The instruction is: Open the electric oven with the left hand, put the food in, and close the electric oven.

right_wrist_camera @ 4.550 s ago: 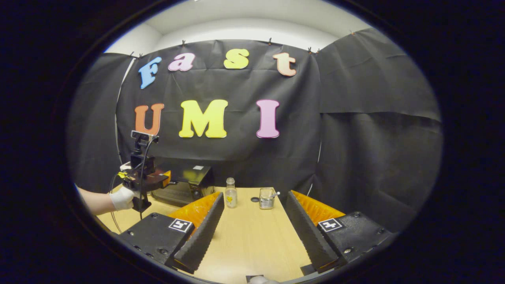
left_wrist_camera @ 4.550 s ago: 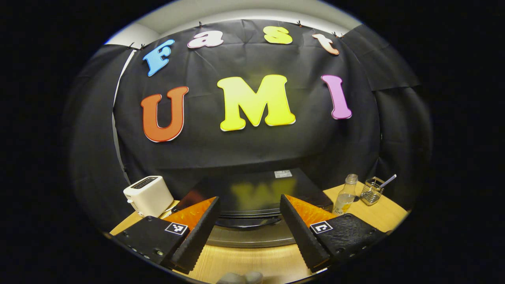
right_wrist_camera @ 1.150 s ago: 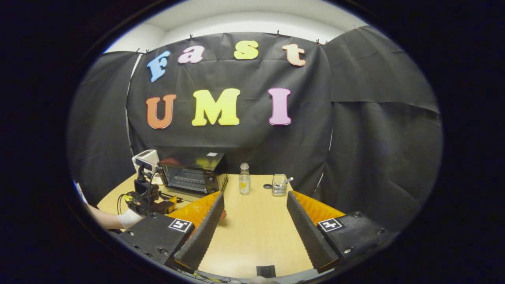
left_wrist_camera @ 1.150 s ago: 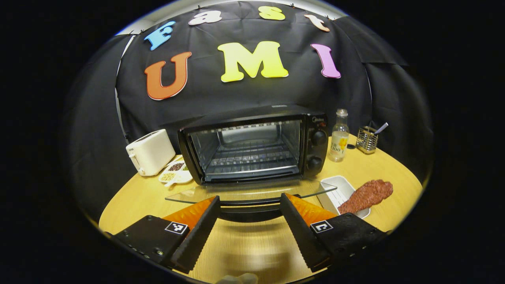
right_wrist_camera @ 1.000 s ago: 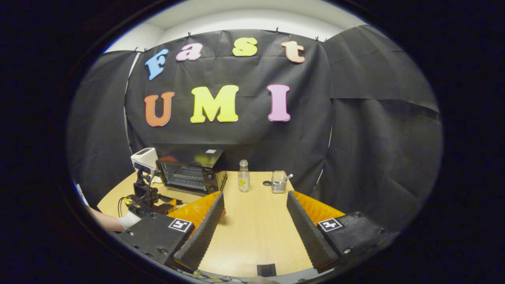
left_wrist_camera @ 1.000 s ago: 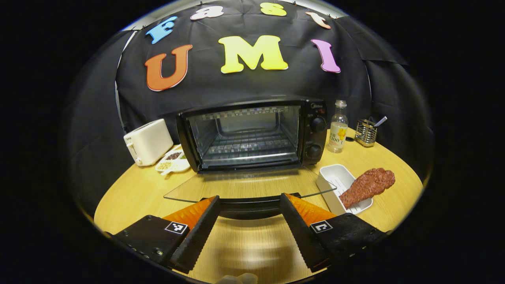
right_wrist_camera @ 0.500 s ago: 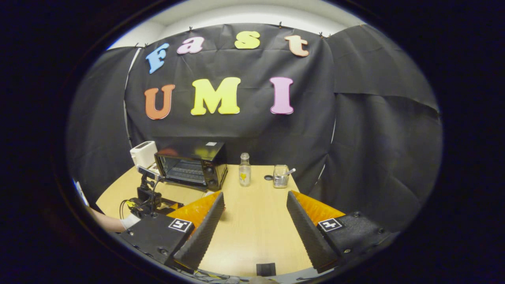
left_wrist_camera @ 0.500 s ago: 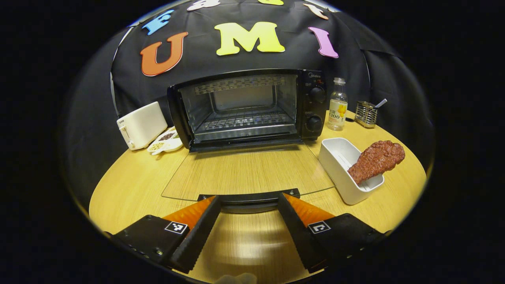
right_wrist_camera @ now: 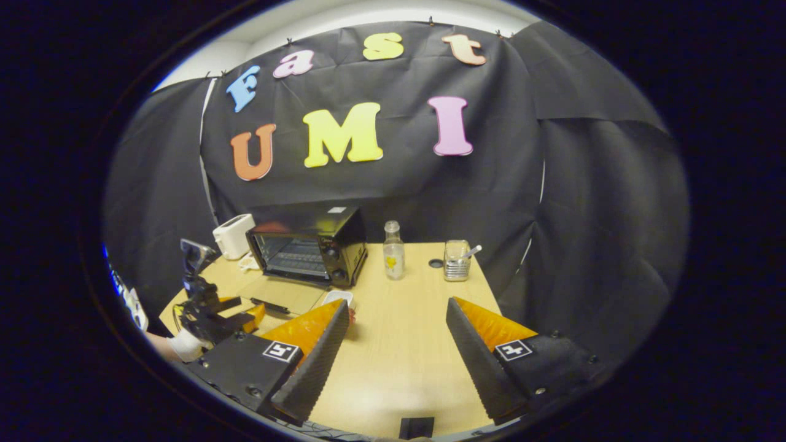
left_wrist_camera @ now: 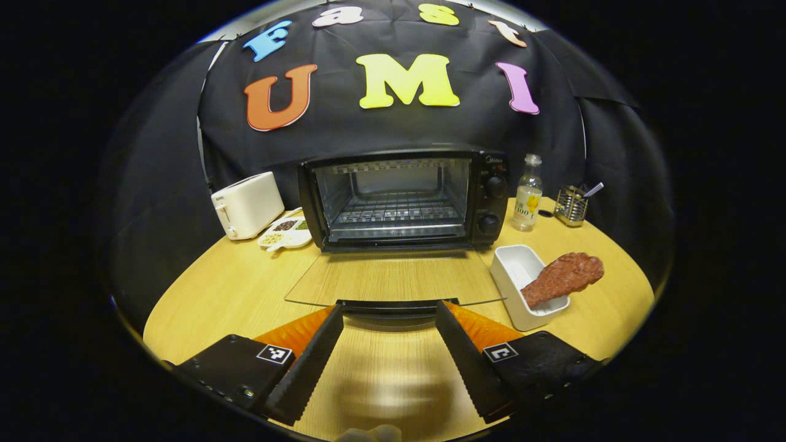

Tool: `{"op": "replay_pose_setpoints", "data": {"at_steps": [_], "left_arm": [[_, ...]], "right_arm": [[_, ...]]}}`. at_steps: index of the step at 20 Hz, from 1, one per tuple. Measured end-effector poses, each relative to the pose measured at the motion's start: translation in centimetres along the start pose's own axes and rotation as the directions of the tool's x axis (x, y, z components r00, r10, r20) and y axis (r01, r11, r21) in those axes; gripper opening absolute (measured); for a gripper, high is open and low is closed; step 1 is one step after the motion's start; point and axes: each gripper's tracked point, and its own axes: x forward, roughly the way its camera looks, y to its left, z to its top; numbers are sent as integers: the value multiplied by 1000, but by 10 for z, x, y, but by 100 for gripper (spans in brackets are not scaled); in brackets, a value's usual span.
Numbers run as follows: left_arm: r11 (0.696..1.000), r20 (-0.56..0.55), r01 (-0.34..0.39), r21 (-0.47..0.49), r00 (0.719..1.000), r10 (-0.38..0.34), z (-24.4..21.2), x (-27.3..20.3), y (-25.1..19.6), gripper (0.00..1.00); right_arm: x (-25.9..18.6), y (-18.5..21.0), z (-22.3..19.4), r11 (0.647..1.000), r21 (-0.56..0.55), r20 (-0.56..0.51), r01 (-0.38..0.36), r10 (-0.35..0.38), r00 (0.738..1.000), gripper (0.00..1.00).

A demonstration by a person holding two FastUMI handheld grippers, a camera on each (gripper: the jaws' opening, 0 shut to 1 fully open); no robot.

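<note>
Your left gripper (left_wrist_camera: 388,344) has its fingers spread apart and grips nothing; it has backed off the door handle (left_wrist_camera: 393,305), which half a second ago sat right between the fingertips. The electric oven (left_wrist_camera: 402,199) door (left_wrist_camera: 393,279) now lies fully down, flat over the table (left_wrist_camera: 215,288), where a second ago it hung part-way. Judgement: the opening step is done. Your right gripper (right_wrist_camera: 393,350) is also spread and empty, hovering over bare tabletop to the right of the oven. The food (left_wrist_camera: 562,276), a reddish-brown piece, rests on the rim of the white tray (left_wrist_camera: 513,270) just right of the open door. Rack (left_wrist_camera: 396,212) inside looks bare. Next comes picking up the food, presumably with your right gripper; watch the glass door edge on approach.
</note>
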Motion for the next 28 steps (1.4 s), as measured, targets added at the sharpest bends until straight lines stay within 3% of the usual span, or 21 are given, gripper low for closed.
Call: {"op": "replay_pose_setpoints", "data": {"at_steps": [2, 4, 5, 6, 8, 9, 12, 16, 17, 18, 19, 20, 21, 22, 24, 28], "left_arm": [[1000, 16, -6, -8, 1000, 6, 10, -27, -6, 97], [1000, 24, -24, -18, 999, 25, 19, -56, -17, 97], [999, 22, -33, -26, 999, 34, 21, -67, -23, 97], [999, 26, -43, -32, 999, 44, 26, -79, -29, 97], [997, 23, -68, -41, 997, 69, 31, -98, -39, 97], [996, 20, -79, -43, 997, 80, 32, -106, -43, 96], [991, 18, -129, -40, 991, 129, 39, -124, -50, 97], [983, 8, -171, -73, 985, 172, 45, -135, -51, 97], [982, 10, -175, -74, 984, 176, 49, -138, -51, 97], [982, 15, -174, -74, 984, 176, 52, -141, -49, 97], [982, 17, -174, -74, 984, 175, 54, -141, -46, 97], [983, 20, -168, -75, 985, 170, 55, -141, -43, 96], [984, 21, -161, -78, 986, 163, 58, -141, -40, 97], [986, 23, -144, -80, 989, 146, 60, -140, -39, 97], [993, 21, -99, -70, 995, 101, 63, -138, -37, 97], [1000, 42, 0, 4, 999, 0, 68, -129, -31, 97]], "right_arm": [[28, 2, -19, 997, 35, -60, -67, 69, 996, 100], [60, 11, -38, 986, 88, -127, -139, 150, 980, 91], [74, 16, -48, 977, 120, -159, -179, 197, 967, 82], [91, 22, -57, 964, 155, -191, -216, 244, 951, 80], [120, 32, -74, 937, 223, -253, -267, 321, 913, 65], [136, 38, -79, 921, 265, -271, -287, 357, 894, 70], [165, 55, -96, 874, 357, -320, -330, 446, 836, 62], [185, 81, -117, 812, 480, -373, -332, 532, 761, 59], [188, 86, -120, 800, 504, -377, -326, 543, 750, 51], [192, 89, -121, 789, 528, -376, -314, 549, 746, 48], [196, 90, -120, 780, 550, -372, -297, 548, 750, 58], [200, 92, -117, 771, 571, -364, -283, 546, 754, 41], [204, 94, -114, 761, 589, -352, -272, 545, 761, 42], [208, 94, -112, 759, 599, -347, -256, 534, 771, 37], [211, 92, -113, 757, 619, -354, -211, 508, 785, 11], [205, 92, -102, 765, 624, -337, -160, 448, 828, 14]]}}
